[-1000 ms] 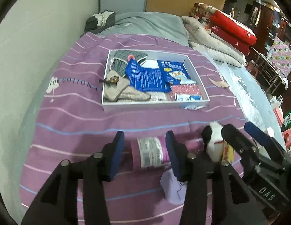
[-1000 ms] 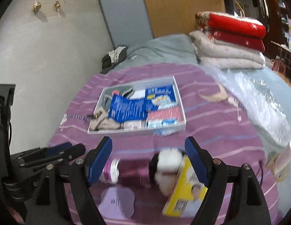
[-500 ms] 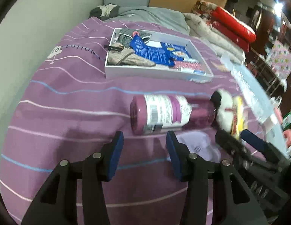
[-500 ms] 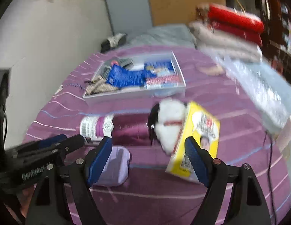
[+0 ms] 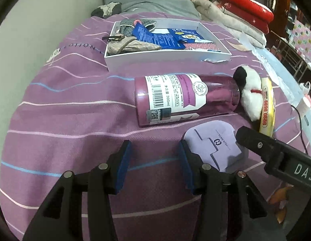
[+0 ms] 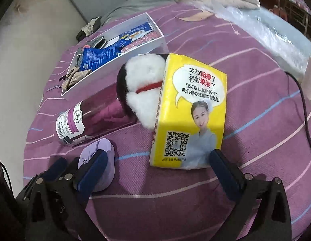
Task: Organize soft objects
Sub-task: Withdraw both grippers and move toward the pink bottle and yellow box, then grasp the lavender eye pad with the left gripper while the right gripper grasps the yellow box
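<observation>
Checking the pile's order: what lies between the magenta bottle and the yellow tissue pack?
The black-and-white plush toy, wedged between bottle and tissue pack; clearest in the right wrist view.

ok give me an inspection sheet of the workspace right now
surface: purple striped bedspread, bare in front of the left tool.
job's things: plush toy lies between the purple bottle and the yellow tissue pack, touching both; lilac pouch lies nearer; white box beyond holds fabric items and blue packets.
clutter: clear plastic sheet at the bed's far right.
grippers: left tool open, holding nothing; right tool has just opened wider, nothing gripped, near the tissue pack's end.
cables: dark cable on the right.
surroundings: folded quilts, wall on the left.
</observation>
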